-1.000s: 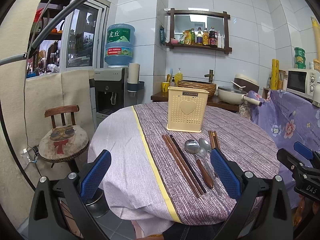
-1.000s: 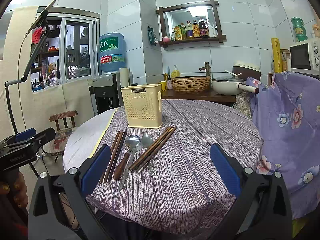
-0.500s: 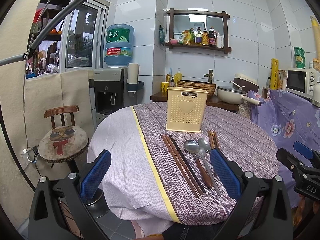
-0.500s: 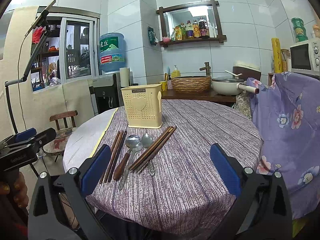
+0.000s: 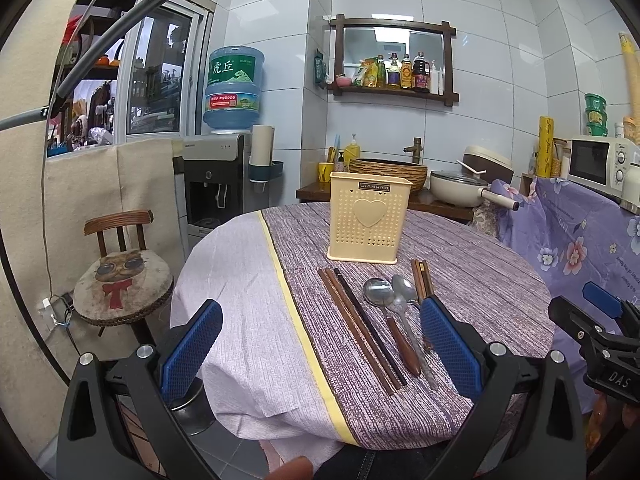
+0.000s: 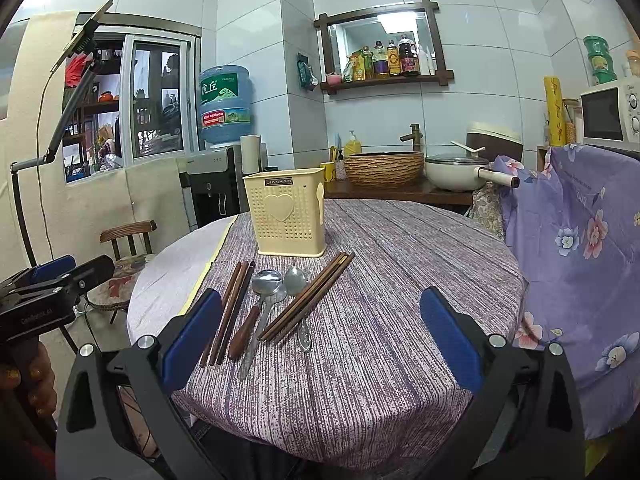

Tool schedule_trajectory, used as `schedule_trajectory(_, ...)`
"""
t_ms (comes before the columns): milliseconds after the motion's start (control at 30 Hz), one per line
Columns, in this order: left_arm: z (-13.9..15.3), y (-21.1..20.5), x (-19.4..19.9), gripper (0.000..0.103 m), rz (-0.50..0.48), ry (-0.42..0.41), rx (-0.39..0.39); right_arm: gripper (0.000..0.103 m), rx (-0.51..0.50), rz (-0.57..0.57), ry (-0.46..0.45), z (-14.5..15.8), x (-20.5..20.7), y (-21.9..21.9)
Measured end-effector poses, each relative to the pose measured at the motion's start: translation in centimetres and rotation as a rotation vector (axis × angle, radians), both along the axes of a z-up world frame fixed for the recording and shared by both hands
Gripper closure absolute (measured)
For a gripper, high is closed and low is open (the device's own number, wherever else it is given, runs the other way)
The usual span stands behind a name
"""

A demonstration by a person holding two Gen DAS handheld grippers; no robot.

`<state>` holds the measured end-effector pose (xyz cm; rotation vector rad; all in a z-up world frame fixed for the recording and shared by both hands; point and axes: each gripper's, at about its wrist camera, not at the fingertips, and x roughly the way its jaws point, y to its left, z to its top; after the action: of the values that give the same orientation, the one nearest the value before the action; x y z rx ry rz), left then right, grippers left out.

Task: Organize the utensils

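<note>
The left tongs (image 5: 320,344) hover with their blue pads wide apart and nothing between them, over the near edge of the round table (image 5: 480,264). The right tongs (image 6: 320,332) are likewise spread apart and empty, held above the near right part of the table. A cream perforated utensil holder (image 6: 286,216) stands upright toward the far side of the table. Just near of it the utensils lie in a row on the purple cloth: a pair of dark chopsticks (image 6: 230,308) at the left, a wooden-handled spoon (image 6: 256,304), two metal spoons (image 6: 298,300) beside it, and a second chopstick bundle (image 6: 308,296) slanting at the right.
</note>
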<state>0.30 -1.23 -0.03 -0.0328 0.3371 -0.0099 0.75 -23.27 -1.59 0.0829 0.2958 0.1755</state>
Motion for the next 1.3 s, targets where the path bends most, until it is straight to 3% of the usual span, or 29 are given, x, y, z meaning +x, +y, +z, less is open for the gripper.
schedule_trajectory(1300, -0.23, -0.07, -0.2, 0.005, 0.007, 0.004, 0.012, 0.005, 0.0, 0.001, 0.005, 0.04, -0.06, 0.07)
